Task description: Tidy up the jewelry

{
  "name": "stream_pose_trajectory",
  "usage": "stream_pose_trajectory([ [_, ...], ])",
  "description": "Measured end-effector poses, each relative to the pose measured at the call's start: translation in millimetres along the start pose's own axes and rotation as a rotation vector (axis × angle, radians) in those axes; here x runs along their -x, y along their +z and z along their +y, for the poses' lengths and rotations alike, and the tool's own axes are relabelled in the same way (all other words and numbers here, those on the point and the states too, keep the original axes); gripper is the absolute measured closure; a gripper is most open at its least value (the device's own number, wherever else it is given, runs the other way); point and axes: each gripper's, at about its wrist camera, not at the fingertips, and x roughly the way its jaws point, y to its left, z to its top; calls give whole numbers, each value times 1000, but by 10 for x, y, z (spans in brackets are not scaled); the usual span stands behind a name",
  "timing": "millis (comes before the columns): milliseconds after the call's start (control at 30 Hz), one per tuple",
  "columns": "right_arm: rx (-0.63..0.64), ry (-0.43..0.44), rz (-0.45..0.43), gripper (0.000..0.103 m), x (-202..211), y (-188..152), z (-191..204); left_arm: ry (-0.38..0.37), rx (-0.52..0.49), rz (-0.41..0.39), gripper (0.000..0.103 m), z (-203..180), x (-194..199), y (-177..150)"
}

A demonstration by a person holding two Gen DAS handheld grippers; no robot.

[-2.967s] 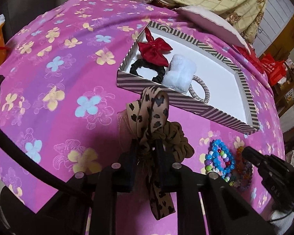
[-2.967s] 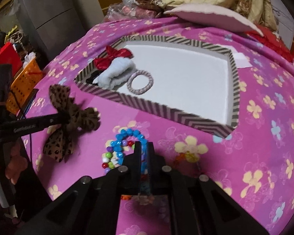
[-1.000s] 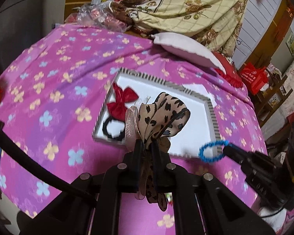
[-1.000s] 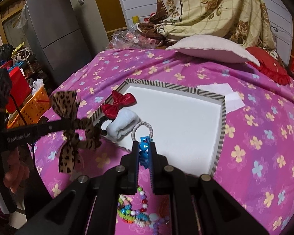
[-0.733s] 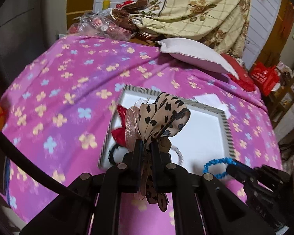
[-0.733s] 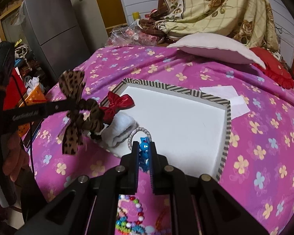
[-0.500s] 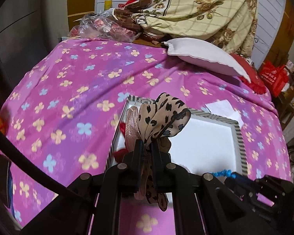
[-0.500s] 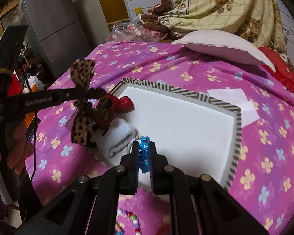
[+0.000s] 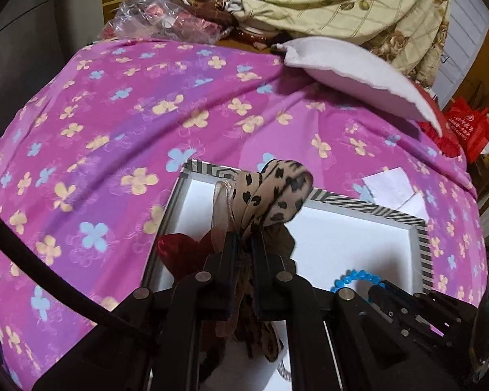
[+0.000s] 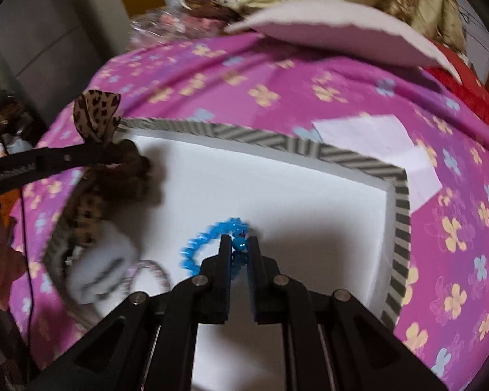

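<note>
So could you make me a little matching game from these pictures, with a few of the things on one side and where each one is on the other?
Things:
1. leopard bow
2. blue bead bracelet
3. white fluffy scrunchie
4. white pillow

Places:
A. lying in the striped box, near its left edge
B. pinched in the right gripper
C. on the pink flowered cloth, beyond the box
D. pinched in the left gripper

Pairs: 1-D, 2-B, 3-A, 4-C
</note>
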Motion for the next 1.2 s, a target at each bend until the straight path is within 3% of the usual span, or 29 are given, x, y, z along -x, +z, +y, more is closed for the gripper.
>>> stream_pose_trajectory([
  [267, 12, -6, 27, 94, -156, -35, 59, 27, 4, 41, 84, 29, -212, -46],
  [433, 2, -5, 31, 80, -127, -39, 56, 26, -1, 37, 83, 46, -207, -59],
  [533, -5, 2, 12, 77, -5, -53, 52, 25, -7, 27, 73, 54, -149, -79],
  [667, -25, 25, -28, 72, 244, -125, 53, -4, 1, 15, 65, 79, 24, -131],
  [800, 0, 30, -50, 59, 514, -302, 140, -12, -1, -22, 64, 75, 309, -253],
  [1200, -19, 57, -141, 56, 1225, -1100, 367, -2, -59, -97, 64, 28, 1058, -997],
])
